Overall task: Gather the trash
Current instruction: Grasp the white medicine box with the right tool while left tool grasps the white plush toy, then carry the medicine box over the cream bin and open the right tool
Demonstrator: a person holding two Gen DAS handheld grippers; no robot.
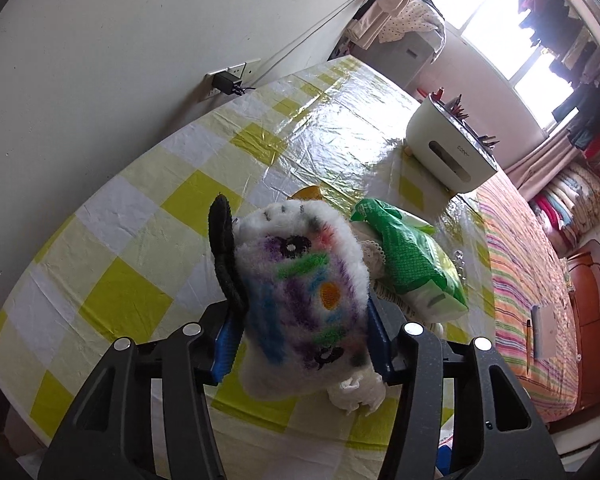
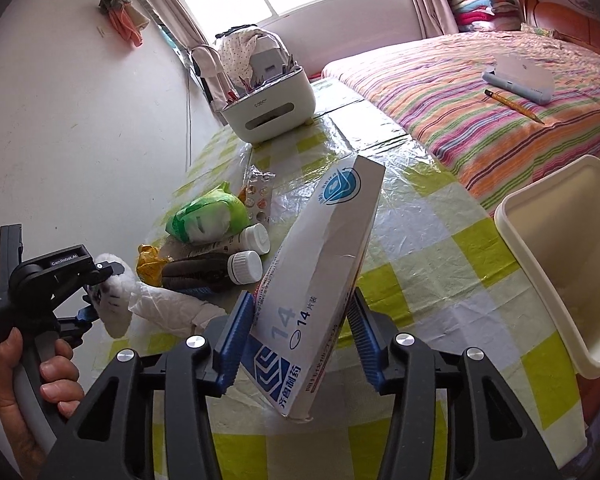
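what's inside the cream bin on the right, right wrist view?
The cream bin shows bare cream inner walls, with a faint whitish patch low on the far wall. Its bottom is cut off by the near rim and the frame edge, so any contents cannot be seen.

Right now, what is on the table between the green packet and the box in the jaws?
In the right wrist view, two white-capped bottles lie between the green packet and the medicine box, which the right gripper holds.

Yellow-and-white checked tablecloth (image 1: pixel 148 216), scribble-coloured white plush toy (image 1: pixel 300 292), striped bedspread (image 2: pixel 480 104).
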